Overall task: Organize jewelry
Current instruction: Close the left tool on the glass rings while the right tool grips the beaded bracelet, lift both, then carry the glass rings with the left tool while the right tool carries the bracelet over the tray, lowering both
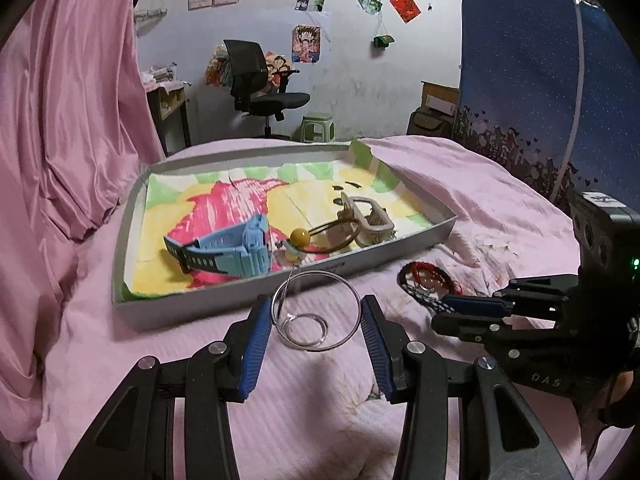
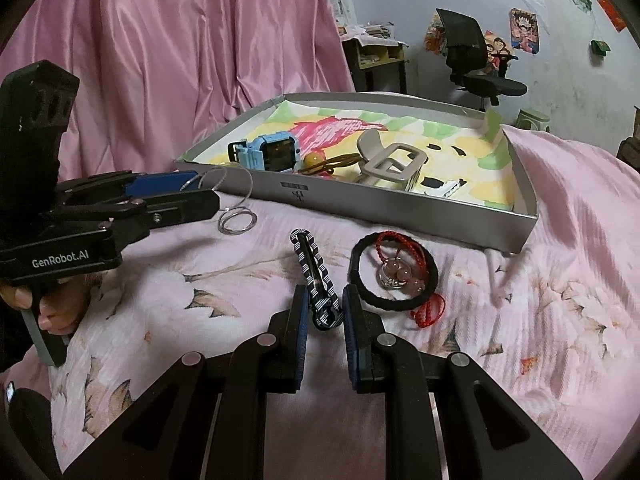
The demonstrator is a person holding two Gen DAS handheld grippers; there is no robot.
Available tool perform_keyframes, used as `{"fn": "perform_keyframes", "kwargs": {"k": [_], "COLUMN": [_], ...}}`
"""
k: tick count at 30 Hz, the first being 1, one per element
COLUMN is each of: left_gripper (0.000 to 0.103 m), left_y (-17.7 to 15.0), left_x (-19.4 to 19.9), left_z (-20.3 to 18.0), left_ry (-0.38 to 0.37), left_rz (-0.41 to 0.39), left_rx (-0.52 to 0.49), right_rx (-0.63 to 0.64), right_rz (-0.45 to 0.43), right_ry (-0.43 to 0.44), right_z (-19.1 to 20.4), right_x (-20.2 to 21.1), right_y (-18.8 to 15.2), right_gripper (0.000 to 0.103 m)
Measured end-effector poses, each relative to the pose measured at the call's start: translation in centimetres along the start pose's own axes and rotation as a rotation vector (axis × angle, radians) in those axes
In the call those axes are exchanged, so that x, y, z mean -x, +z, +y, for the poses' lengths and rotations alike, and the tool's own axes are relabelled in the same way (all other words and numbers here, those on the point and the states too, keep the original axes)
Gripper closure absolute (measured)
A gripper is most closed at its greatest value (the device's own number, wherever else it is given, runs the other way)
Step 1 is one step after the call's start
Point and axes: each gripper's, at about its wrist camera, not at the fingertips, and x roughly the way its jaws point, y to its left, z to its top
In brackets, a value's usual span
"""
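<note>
A grey tray [image 1: 280, 294] [image 2: 400, 210] lies on the pink bed and holds a blue watch [image 1: 224, 250] [image 2: 268, 152], a yellow-bead hair tie [image 1: 300, 236] and a beige claw clip [image 1: 368, 216] [image 2: 392, 164]. My left gripper [image 1: 314, 312] [image 2: 196, 188] is open around a thin silver hoop [image 1: 352, 300] with a small clear bangle [image 1: 306, 330] [image 2: 236, 220] beneath. My right gripper [image 2: 324, 304] [image 1: 448, 304] is open around the end of a black-and-white striped hair clip [image 2: 318, 280]. A black hair tie with red cord and beads [image 2: 394, 274] [image 1: 432, 278] lies beside it.
Pink curtain [image 1: 68, 120] hangs at the left. A blue starry cloth [image 1: 540, 80] hangs at the right. An office chair [image 1: 260, 80] and a green stool [image 1: 316, 126] stand beyond the bed.
</note>
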Motion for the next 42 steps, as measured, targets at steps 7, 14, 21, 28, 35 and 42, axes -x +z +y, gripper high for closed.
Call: {"fn": "perform_keyframes", "kwargs": {"k": [7, 14, 21, 28, 35, 42], "left_gripper": [0.060, 0.060, 0.060, 0.060, 0.059, 0.056], "left_y": [2.1, 4.6, 5.8, 5.6, 5.4, 5.2], "left_x": [0.4, -1.8, -6.0, -8.5, -9.7, -9.1], "left_z": [0.1, -0.7, -1.0, -0.6, -0.8, -0.4], "left_ry": [-0.013, -0.019, 0.033, 0.084, 0.101, 0.069], "left_rz": [-0.042, -0.057, 0.039, 0.133, 0.195, 0.184], "left_rx": [0.017, 0.028, 0.044, 0.066, 0.062, 0.094], "right_rx": [0.004, 0.013, -0.016, -0.024, -0.036, -0.050], "right_rz": [-0.068, -0.132, -0.109, -0.017, 0.059, 0.067], "right_ry": [-0.020, -0.110, -0.190, -0.225, -0.219, -0.208], "right_z": [-0.5, -2.7, -5.3, -6.2, -6.6, -6.9], "right_x": [1.7, 2.3, 0.1, -3.1, -4.6, -4.2], "right_y": [2.0, 4.8, 6.8, 7.7, 7.5, 7.4], "right_gripper": [0.088, 0.088, 0.088, 0.088, 0.088, 0.086]}}
